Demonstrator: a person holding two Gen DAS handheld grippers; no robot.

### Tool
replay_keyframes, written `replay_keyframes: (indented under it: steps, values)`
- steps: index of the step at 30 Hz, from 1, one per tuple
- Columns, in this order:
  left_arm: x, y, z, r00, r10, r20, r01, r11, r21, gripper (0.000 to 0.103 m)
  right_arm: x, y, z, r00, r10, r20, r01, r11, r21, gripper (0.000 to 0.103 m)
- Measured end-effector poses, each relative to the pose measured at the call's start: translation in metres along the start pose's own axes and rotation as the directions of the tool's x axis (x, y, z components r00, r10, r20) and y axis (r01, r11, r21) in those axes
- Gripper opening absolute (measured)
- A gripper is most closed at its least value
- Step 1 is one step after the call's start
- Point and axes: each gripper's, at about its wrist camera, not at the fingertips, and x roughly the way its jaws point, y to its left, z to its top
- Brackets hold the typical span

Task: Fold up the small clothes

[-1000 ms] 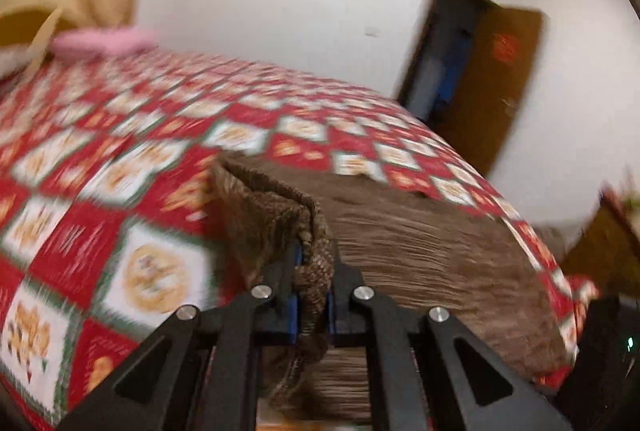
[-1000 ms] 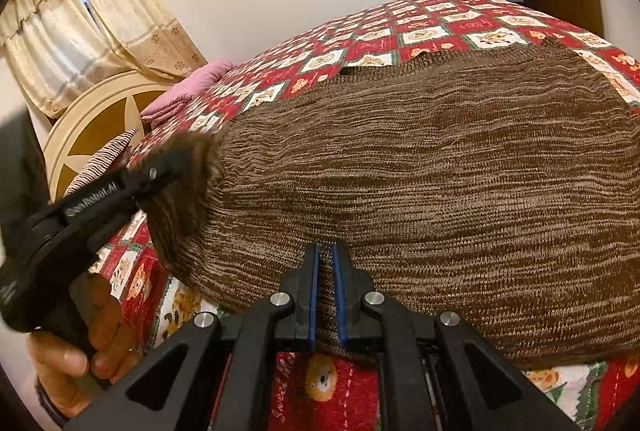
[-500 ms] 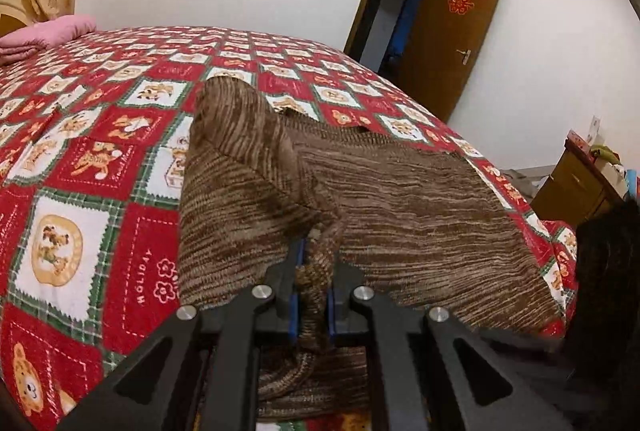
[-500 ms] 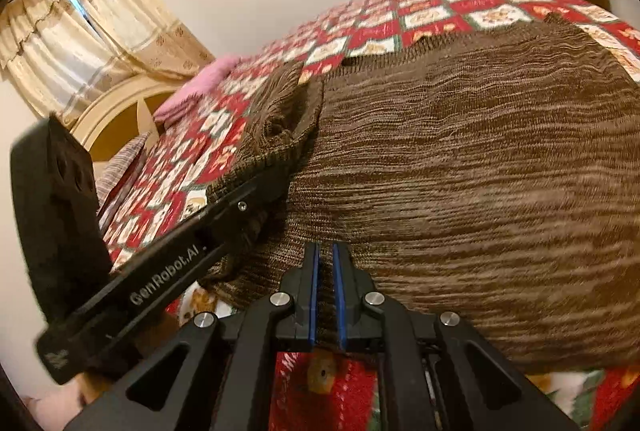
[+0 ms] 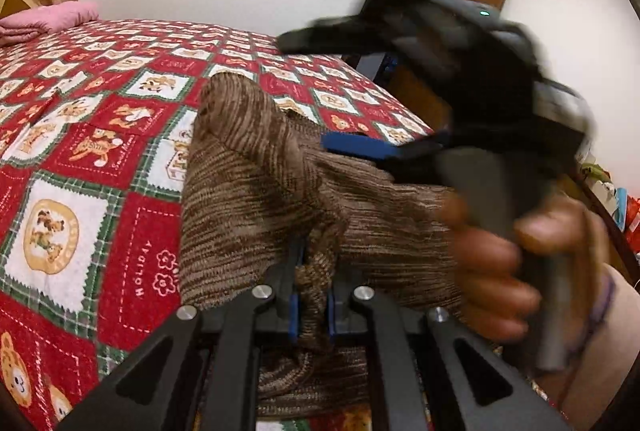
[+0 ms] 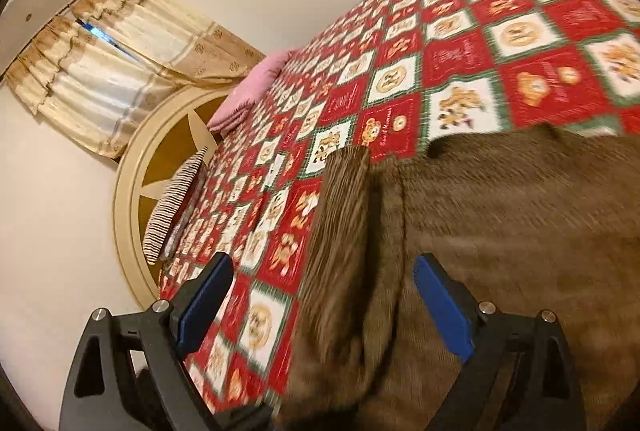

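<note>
- Work item: the brown knit sweater (image 5: 248,191) lies on the red patterned bedspread (image 5: 80,135), with its near-left portion lifted and turned over onto the body of the garment.
- Step in hand, as judged: a side fold. One edge is being carried across while the other claw lets go.
- Left gripper (image 5: 311,305): clenched on a bunched edge of the sweater; fabric is visibly pinched between the blue pads at the near centre of the left wrist view.
- Right gripper (image 6: 320,305): jaws are opening and stand wide. The sweater lies below and between them, but neither pad presses on it.
- Pose: both claws point forward and somewhat downward over the bed. In the left wrist view the right hand (image 5: 516,271) grips its handle at the right, blurred, above the garment.
- Next move, as judged: lay the held flap flat across the body, release it, then regrip a fresh edge with the open right claw.
- Caution: the loose knit may slide back when released.
</note>
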Motion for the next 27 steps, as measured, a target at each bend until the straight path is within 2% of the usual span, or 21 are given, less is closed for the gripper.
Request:
replay_keyframes:
  steps: [3, 6, 8, 9, 11, 15, 17, 19, 24, 27]
  values:
    - [0.000, 0.003, 0.000, 1.000, -0.013, 0.002, 0.013, 1.000, -0.016, 0.010, 0.034, -0.001, 0.005, 0.995, -0.077, -0.064, 0.073, 0.995, -0.060, 0.091]
    - [0.001, 0.007, 0.001, 1.000, -0.031, -0.003, 0.030, 0.999, -0.036, 0.010, 0.046, 0.004, 0.005, 0.990, -0.134, -0.053, 0.126, 0.984, -0.130, 0.078]
    - [0.002, 0.008, 0.001, 0.999, -0.035, -0.005, 0.034, 0.999, -0.041, 0.010, 0.053, 0.006, 0.004, 0.989, -0.123, -0.082, 0.109, 0.982, -0.155, 0.022]
    - [0.002, 0.008, 0.001, 0.999, -0.034, -0.005, 0.034, 0.999, -0.041, 0.010, 0.059, 0.006, 0.003, 0.987, -0.112, -0.113, 0.095, 0.984, -0.148, 0.019]
    - [0.001, 0.008, 0.001, 0.999, -0.035, -0.002, 0.035, 0.998, -0.047, 0.010, 0.062, 0.006, 0.002, 0.986, -0.123, -0.114, 0.105, 0.982, -0.154, 0.017]
    - [-0.002, 0.007, 0.005, 1.000, -0.011, 0.006, 0.011, 0.999, -0.041, 0.010, 0.044, 0.016, 0.001, 0.989, -0.143, -0.036, 0.135, 0.977, -0.167, 0.014]
    - [-0.009, -0.004, 0.007, 1.000, 0.005, 0.030, -0.006, 1.000, 0.009, 0.010, 0.028, 0.026, 0.002, 0.987, -0.161, 0.002, 0.158, 0.969, -0.192, 0.014]
    - [-0.019, -0.026, 0.008, 0.998, 0.009, 0.067, -0.016, 0.994, 0.105, 0.010, 0.006, 0.035, 0.008, 0.984, -0.172, 0.039, 0.176, 0.958, -0.227, 0.014]
    - [-0.025, -0.076, 0.012, 0.995, -0.066, 0.070, 0.050, 0.976, 0.213, 0.010, -0.048, 0.031, 0.020, 0.971, -0.224, 0.083, 0.238, 0.936, -0.259, 0.014]
    - [-0.023, -0.107, 0.011, 0.990, -0.129, 0.049, 0.113, 0.959, 0.259, 0.010, -0.084, 0.019, 0.023, 0.951, -0.289, 0.111, 0.308, 0.912, -0.270, 0.013]
